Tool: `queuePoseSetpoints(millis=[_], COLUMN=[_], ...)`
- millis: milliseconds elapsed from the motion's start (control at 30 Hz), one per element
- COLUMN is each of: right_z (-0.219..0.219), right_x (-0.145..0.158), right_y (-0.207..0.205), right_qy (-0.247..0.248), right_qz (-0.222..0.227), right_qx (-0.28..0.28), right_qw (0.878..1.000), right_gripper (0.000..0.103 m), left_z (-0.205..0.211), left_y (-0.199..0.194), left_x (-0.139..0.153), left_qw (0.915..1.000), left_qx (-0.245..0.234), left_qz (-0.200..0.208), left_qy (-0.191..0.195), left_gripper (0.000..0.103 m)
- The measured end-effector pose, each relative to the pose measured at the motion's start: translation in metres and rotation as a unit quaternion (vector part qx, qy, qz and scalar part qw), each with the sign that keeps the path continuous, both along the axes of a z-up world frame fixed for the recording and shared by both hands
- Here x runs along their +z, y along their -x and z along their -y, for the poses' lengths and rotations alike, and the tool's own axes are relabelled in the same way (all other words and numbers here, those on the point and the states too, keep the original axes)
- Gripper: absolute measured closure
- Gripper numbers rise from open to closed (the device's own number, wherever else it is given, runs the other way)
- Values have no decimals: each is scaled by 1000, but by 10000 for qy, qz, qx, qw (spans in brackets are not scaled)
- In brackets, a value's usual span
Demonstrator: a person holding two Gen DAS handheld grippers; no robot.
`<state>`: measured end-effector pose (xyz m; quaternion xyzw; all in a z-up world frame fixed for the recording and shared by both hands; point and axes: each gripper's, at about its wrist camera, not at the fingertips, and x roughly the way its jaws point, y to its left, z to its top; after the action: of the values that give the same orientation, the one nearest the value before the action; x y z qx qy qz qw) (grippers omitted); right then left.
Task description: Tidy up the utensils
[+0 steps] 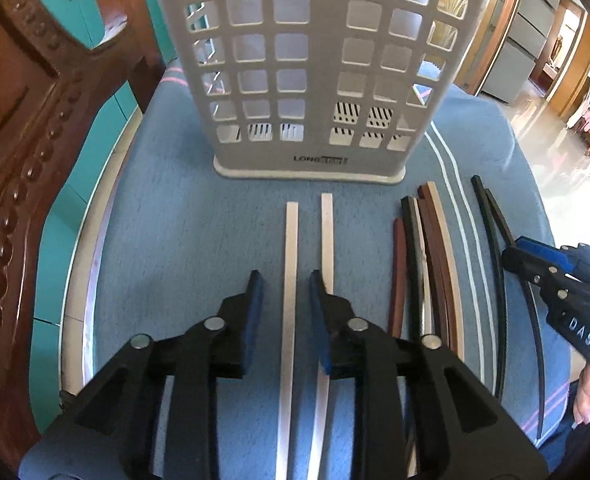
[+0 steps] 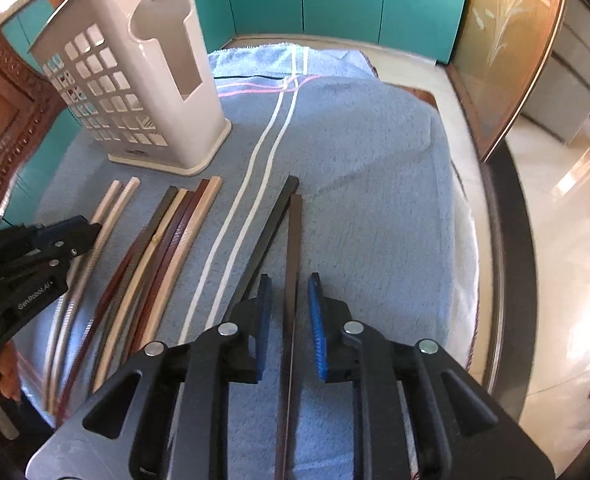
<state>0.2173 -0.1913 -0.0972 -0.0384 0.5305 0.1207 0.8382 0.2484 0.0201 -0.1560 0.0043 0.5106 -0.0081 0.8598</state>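
The left gripper (image 1: 285,280) is released, jaws parted around 1 of 2 pale chopsticks (image 1: 291,248) lying on the blue towel (image 1: 183,220), pads clear of it. The right gripper (image 2: 289,284) is likewise released, straddling 1 of 2 dark chopsticks (image 2: 293,232). A brown-and-cream bundle (image 2: 167,240) lies between both pairs. The white utensil basket (image 1: 295,60) stands upright at the towel's far edge.
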Motion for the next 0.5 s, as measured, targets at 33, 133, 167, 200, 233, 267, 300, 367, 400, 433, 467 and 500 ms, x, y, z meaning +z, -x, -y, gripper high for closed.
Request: queuePoseSetpoints(millis=[33, 133, 167, 200, 233, 267, 300, 367, 400, 433, 467, 500], right_z=[-2, -6, -5, -4, -2, -1, 0, 1, 1, 2, 3, 3], right_x=[0, -2, -3, -3, -4, -4, -4, -3, -3, -3, -3, -3], right_y=[0, -2, -4, -6, -9, -11, -12, -12, -12, -13, -13, -14], right_qy=[89, 380, 363, 293, 239, 176, 140, 122, 82, 36, 20, 10], right_qz=[70, 276, 303, 288, 262, 237, 224, 234, 230, 213, 208, 208], right_qx=[13, -57, -81, -114, -140, -175, -194, -188, -183, -185, -200, -213], right_qw=[9999, 9989, 9989, 9991, 9993, 9994, 9995, 9995, 9995, 9996, 9996, 9996], right_gripper=[75, 58, 58, 58, 58, 58, 58, 75, 80, 87, 91, 93], left_z=[1, 3, 3, 3, 4, 4, 4, 8, 9, 8, 6, 6], left_y=[-1, -3, -3, -4, -4, -4, -4, -6, -6, -5, -4, -3], left_x=[0, 1, 1, 1, 1, 3, 3, -2, -2, -3, -4, -4], left_qw=[10000, 10000, 10000, 10000, 10000, 10000, 10000, 10000, 10000, 10000, 10000, 10000], left_qx=[19, 76, 85, 84, 82, 79, 77, 67, 61, 60, 64, 54], left_qz=[15, 24, 26, 30, 35, 41, 43, 41, 39, 38, 34, 33], left_qy=[-35, -38, -31, -31, -35, -37, -33, -35, -39, -35, -22, 12], left_gripper=[72, 70, 69, 69, 69, 68, 68, 68, 68, 68, 69, 74])
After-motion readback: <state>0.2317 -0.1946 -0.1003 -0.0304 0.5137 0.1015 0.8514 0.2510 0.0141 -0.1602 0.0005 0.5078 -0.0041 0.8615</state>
